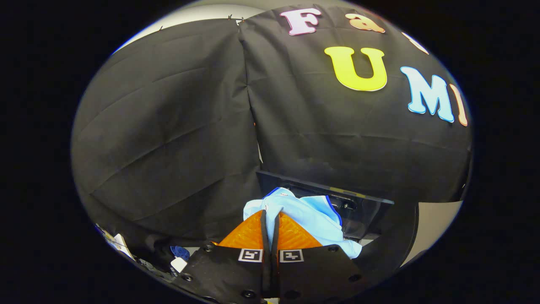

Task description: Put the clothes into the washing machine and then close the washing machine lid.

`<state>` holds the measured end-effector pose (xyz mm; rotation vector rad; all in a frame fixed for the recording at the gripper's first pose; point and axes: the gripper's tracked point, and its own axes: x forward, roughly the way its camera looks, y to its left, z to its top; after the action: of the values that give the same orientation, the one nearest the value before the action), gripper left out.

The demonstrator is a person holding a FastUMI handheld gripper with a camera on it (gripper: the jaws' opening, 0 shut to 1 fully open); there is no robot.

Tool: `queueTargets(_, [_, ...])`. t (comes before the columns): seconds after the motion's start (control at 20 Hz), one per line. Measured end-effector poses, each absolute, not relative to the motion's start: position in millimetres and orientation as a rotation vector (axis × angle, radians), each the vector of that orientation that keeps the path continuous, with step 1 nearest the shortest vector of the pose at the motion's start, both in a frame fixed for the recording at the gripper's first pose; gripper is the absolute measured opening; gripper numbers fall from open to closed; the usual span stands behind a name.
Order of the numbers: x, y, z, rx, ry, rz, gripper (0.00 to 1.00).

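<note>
We see claw (270, 221) pinching light-blue soft cloth garment (310, 215), fingers pressed together on bunched fold. Light, floppy, drapes; we judge mid-fold hold best. Dark raised washer lid (363, 198) beyond.

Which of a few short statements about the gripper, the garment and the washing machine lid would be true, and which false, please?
1. The gripper is shut on the light blue garment. True: the fingers are closed together with the cloth pinched between their tips.
2. The garment lies flat on a table. False: it hangs from the fingertips, bunched, spilling over their right side.
3. A dark lid stands raised just beyond the garment. True.
4. The garment is red all over. False: it is light blue with a darker blue trim.
5. The fingers are spread wide apart. False: only a thin gap separates them.
</note>
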<state>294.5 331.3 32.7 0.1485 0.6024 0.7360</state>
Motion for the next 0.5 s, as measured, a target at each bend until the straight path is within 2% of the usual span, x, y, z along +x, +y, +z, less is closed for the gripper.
queueTargets(0.5, [315.0,346.5,-54.3,0.094,0.685,0.688,0.01])
